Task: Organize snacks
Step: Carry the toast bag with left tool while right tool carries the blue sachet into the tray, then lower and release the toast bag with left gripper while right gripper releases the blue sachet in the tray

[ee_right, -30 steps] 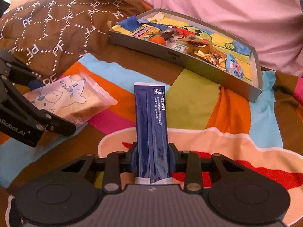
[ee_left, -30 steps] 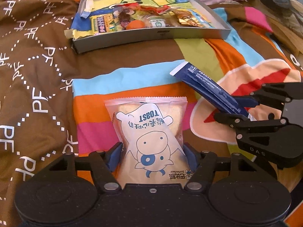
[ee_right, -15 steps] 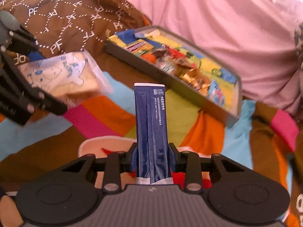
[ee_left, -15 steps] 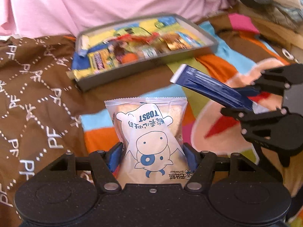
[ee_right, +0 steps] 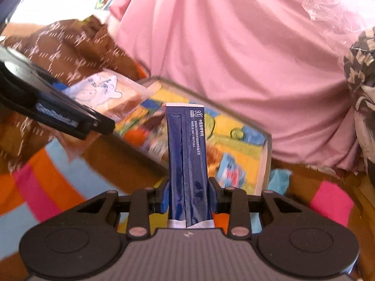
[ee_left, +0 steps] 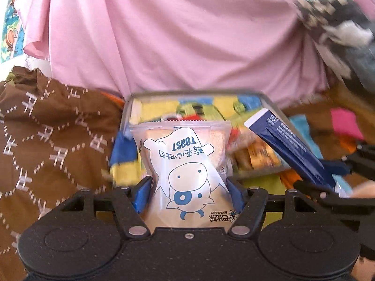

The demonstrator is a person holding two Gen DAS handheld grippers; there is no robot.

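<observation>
Brown patterned blanket (ee_left: 46, 145) at far left. My left gripper (ee_left: 188, 190) has its jaws clamped on the toast packet (ee_left: 185, 164), held in front of the grey tray (ee_left: 271, 104) of snacks. To the right, my right gripper (ee_right: 188, 197) pinches the blue stick sachet (ee_right: 187, 159), pointing toward the tray; pink sheet (ee_right: 234, 46) behind.

Tray (ee_right: 267, 157) front half is crowded with loose snacks (ee_right: 145, 135); far yellow strip (ee_left: 164, 110) by the back wall looks free. Pink bedding (ee_right: 234, 46) rises right behind the tray, blocking the far side. Both claws, side by side, crowd the near edge.
</observation>
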